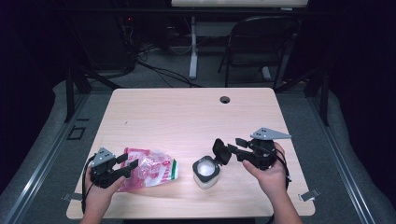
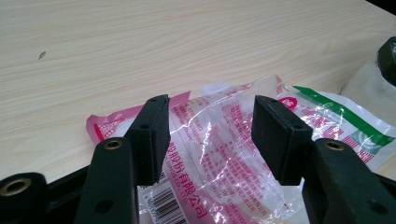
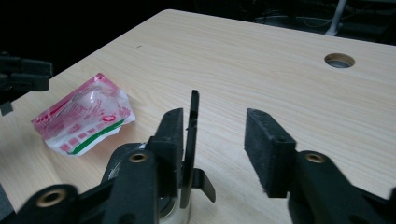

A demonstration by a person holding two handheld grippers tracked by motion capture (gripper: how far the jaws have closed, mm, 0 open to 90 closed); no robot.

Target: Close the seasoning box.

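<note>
A crumpled pink-and-clear plastic bag (image 1: 152, 170) with a green stripe lies on the wooden table (image 1: 187, 116) at the front left. My left gripper (image 1: 130, 161) is at the bag's left end. In the left gripper view its jaws (image 2: 210, 105) stand apart above the bag (image 2: 219, 154), with no pad pressing on it. A small white jar (image 1: 205, 174) stands at the front centre, its black hinged lid (image 1: 220, 150) flipped up. My right gripper (image 1: 233, 145) reaches it from the right. Its jaws (image 3: 217, 114) are open around the upright lid (image 3: 192, 140), which is close beside the left pad.
A round cable hole (image 1: 225, 99) sits near the table's far edge. A folding chair (image 1: 261, 42) and a desk leg stand on the floor beyond. The table's front edge runs just below both hands. The jar's side (image 2: 369, 88) shows to the right of the bag.
</note>
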